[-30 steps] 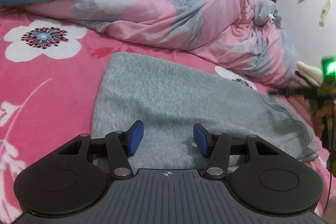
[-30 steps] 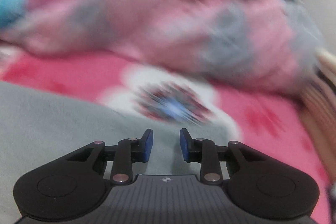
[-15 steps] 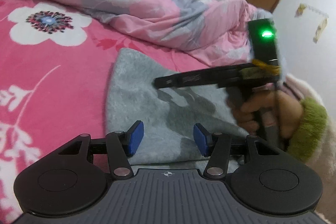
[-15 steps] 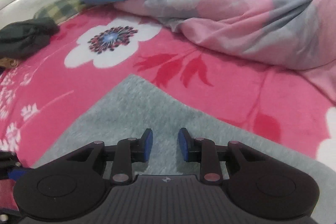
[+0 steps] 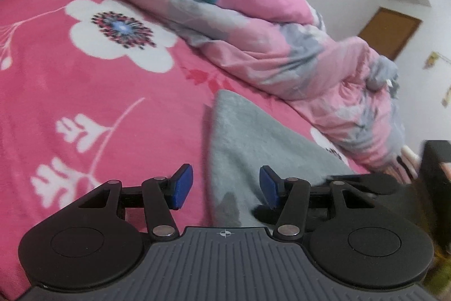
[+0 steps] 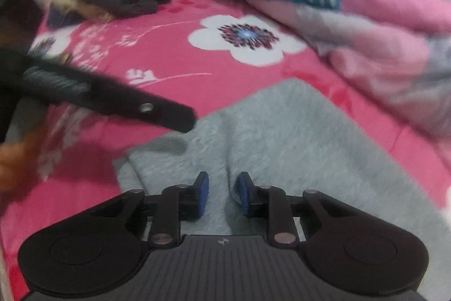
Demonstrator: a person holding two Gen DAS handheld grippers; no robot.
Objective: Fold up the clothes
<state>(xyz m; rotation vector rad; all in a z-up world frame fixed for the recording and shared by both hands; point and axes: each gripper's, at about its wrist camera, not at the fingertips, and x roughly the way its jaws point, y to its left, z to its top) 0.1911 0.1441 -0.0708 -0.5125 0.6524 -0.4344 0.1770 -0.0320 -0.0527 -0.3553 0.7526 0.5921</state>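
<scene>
Evidently the grey garment (image 6: 282, 137) lies flat on the bed (image 5: 84, 81) for folding. Right tongs (image 6: 222, 193) are closing over a ridge of it (not yet pinched); left tongs (image 5: 225, 185) gape, empty, at its edge.

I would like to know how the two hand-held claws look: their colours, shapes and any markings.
Both look alike. The left claw has two black linkage fingers ending in flat blue pads, silver pivot pins, two round black housings and a ribbed dark grey body with a small crosshair mark. The right claw has the same black fingers, blue pads, silver pins and ribbed grey body with a small mark.
</scene>
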